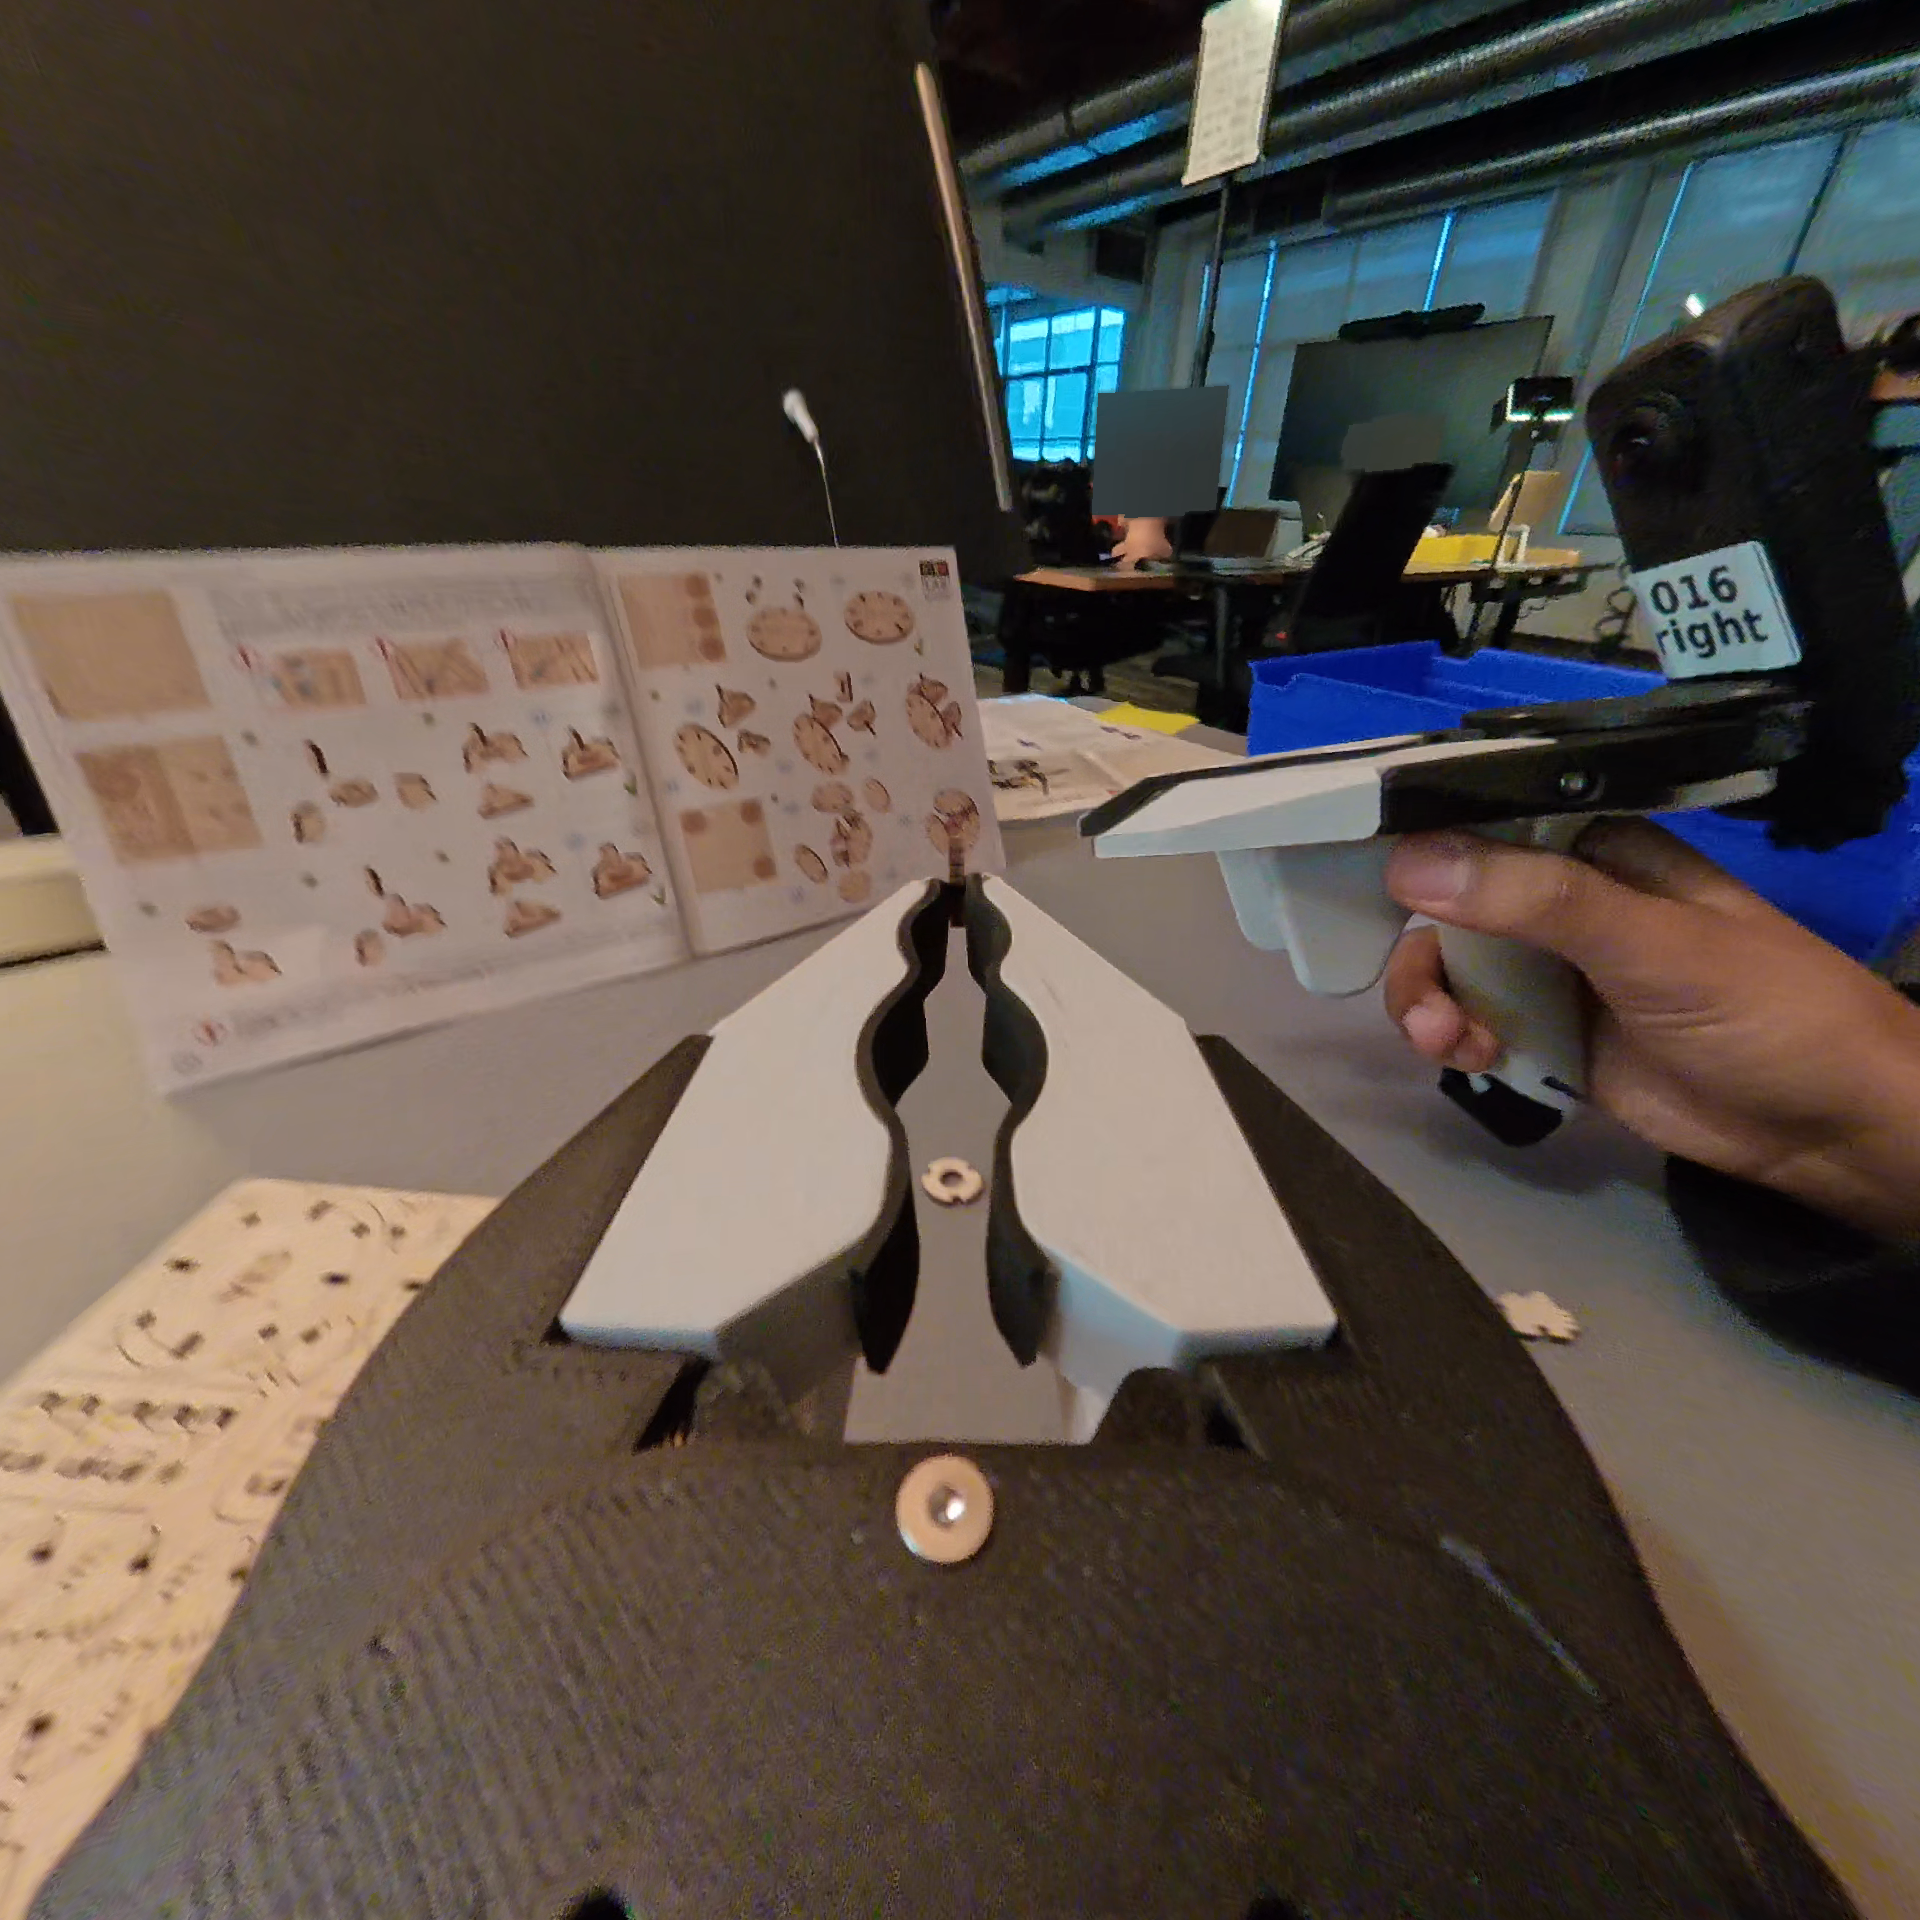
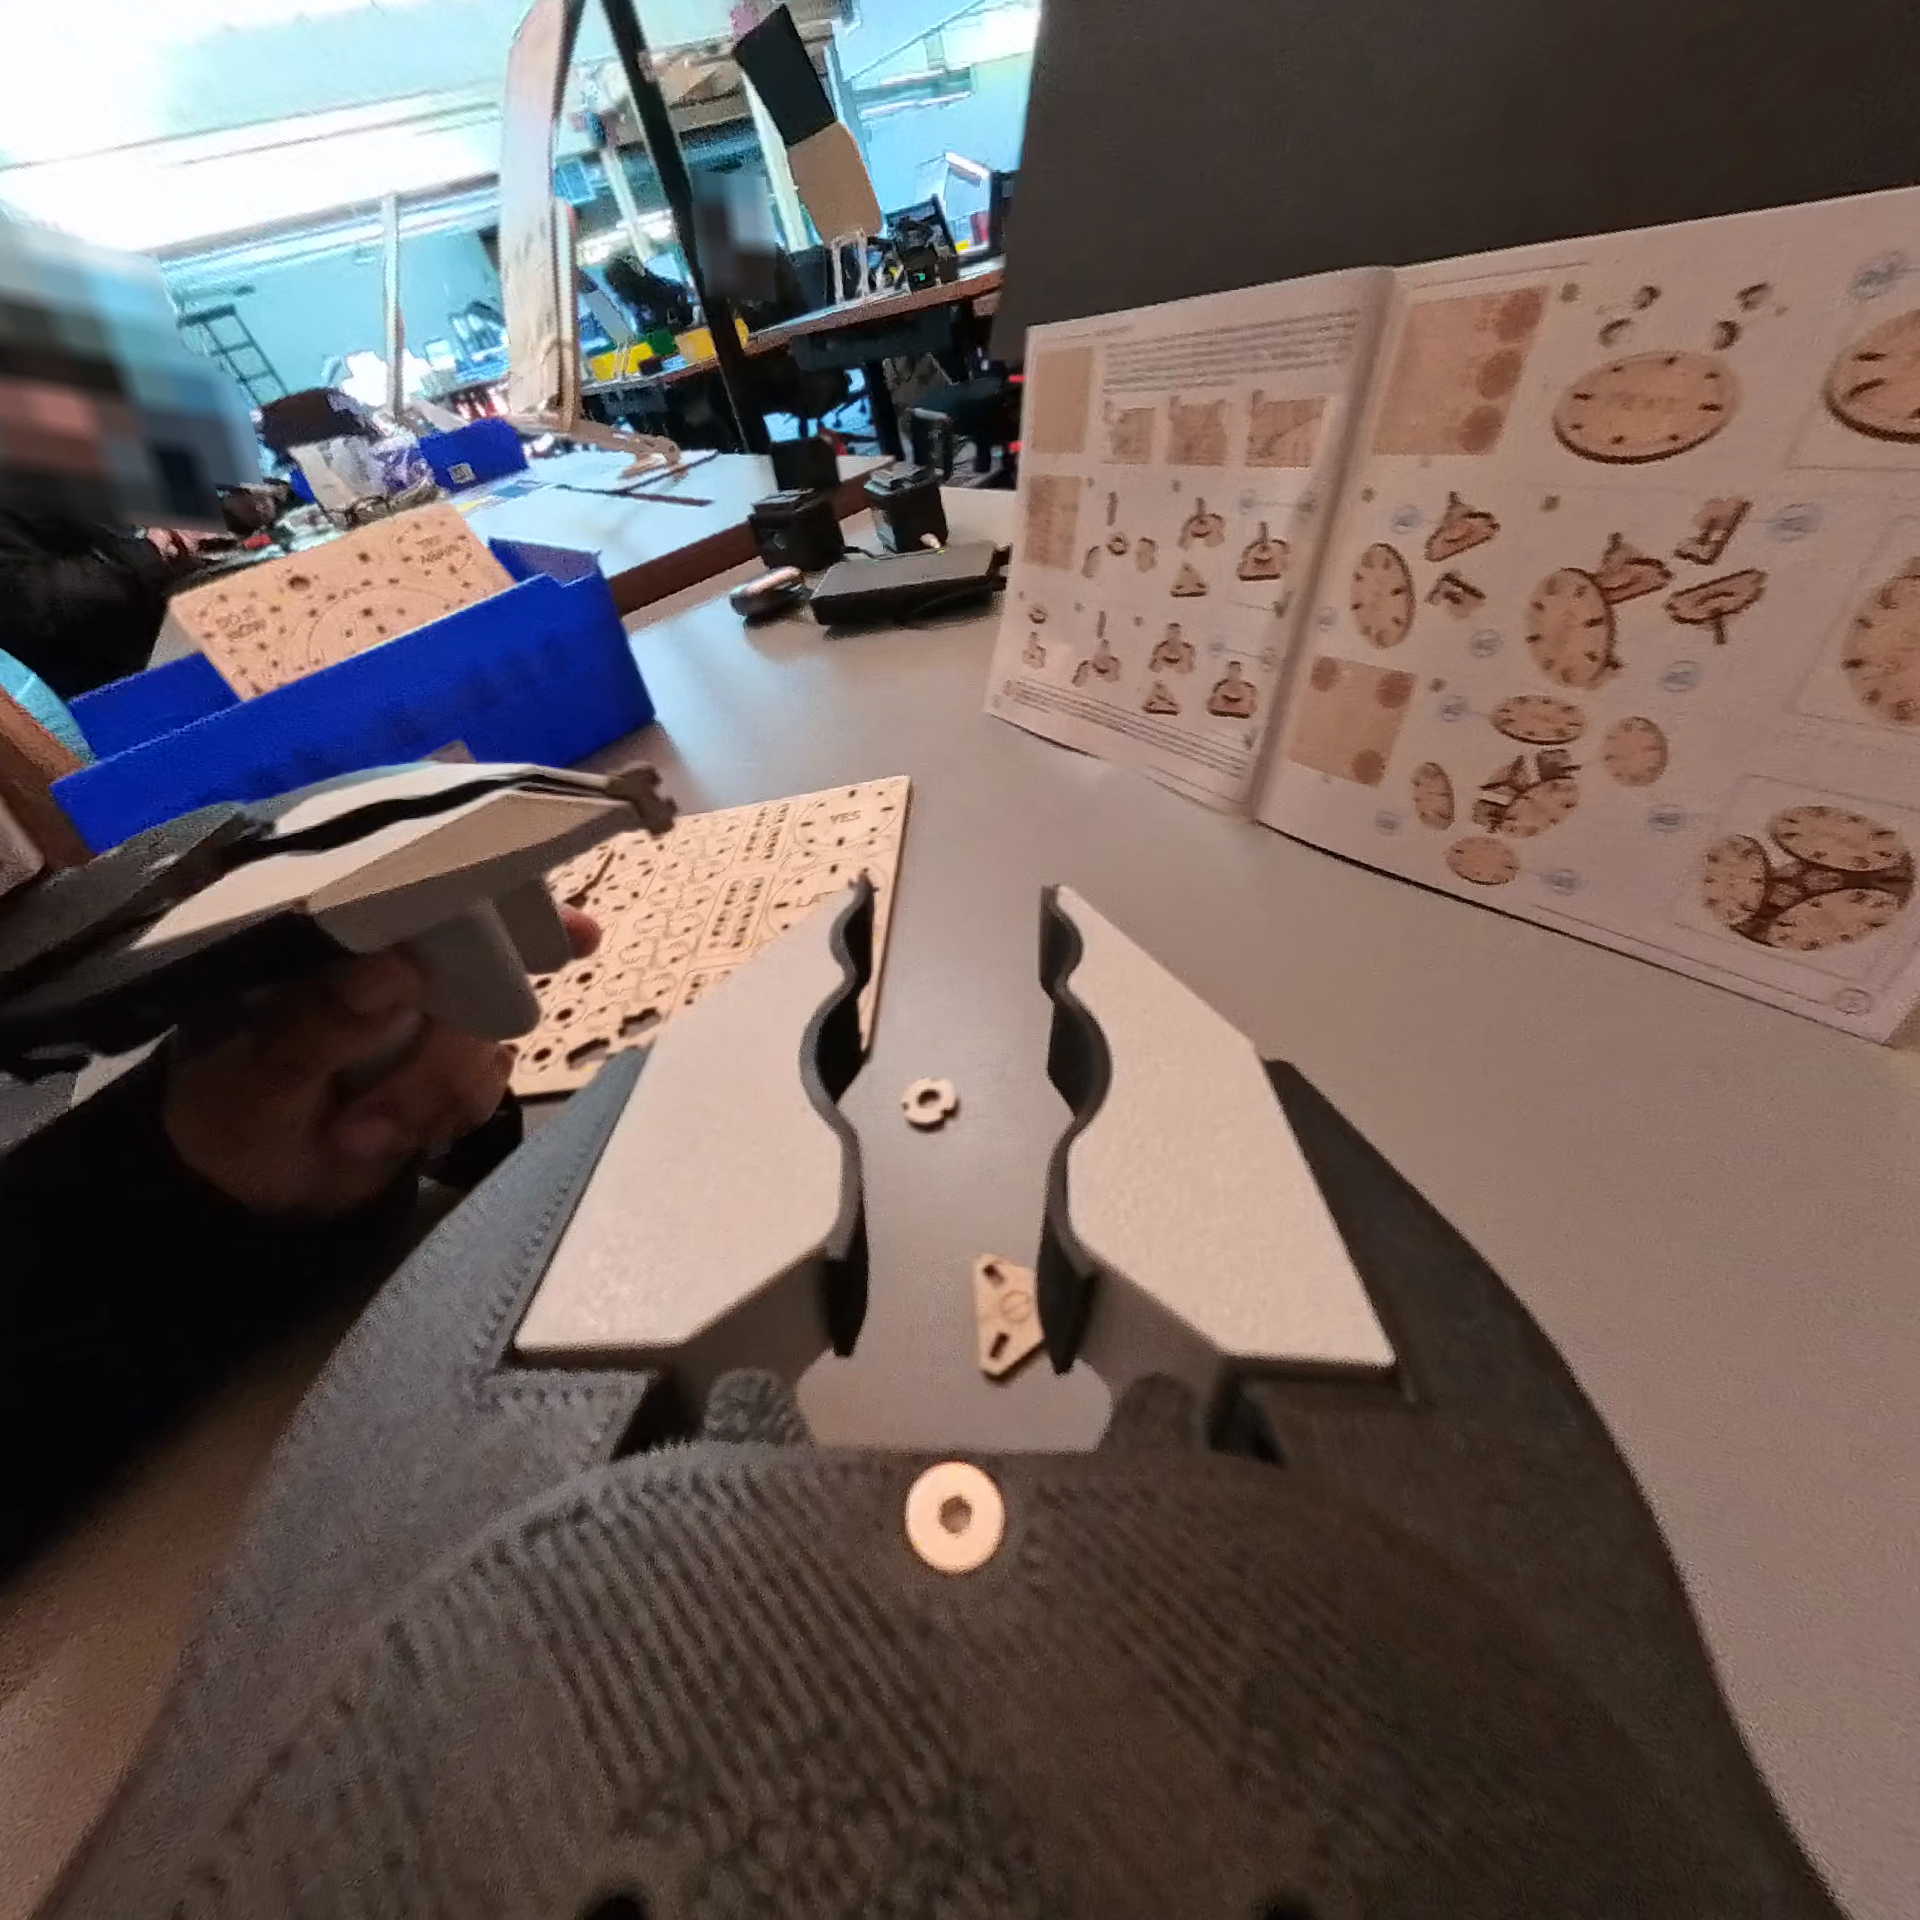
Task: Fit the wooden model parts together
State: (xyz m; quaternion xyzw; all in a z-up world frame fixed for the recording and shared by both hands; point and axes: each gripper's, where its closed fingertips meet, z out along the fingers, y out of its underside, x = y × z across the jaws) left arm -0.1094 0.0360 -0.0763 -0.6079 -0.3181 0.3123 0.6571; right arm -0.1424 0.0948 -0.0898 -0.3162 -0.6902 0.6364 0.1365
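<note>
Two hand-held grippers are shown over a grey table (image 2: 1455, 1143). In the left wrist view, the left gripper (image 1: 958, 888) sits at frame centre with its jaws closed on a small wooden piece (image 1: 957, 844) pinched upright at the tips. In the right wrist view, the right gripper (image 2: 951, 904) is seen at centre with its jaws parted and nothing gripped between them. On the table beneath its fingers lie a wooden ring (image 2: 930, 1101) and a triangular wooden piece (image 2: 1006, 1314). A wooden sheet (image 2: 727, 914) of cut-out parts lies at centre left. An open booklet (image 2: 1455, 582) is propped at the upper right. A blue bin (image 2: 416, 686) stands at the left.
</note>
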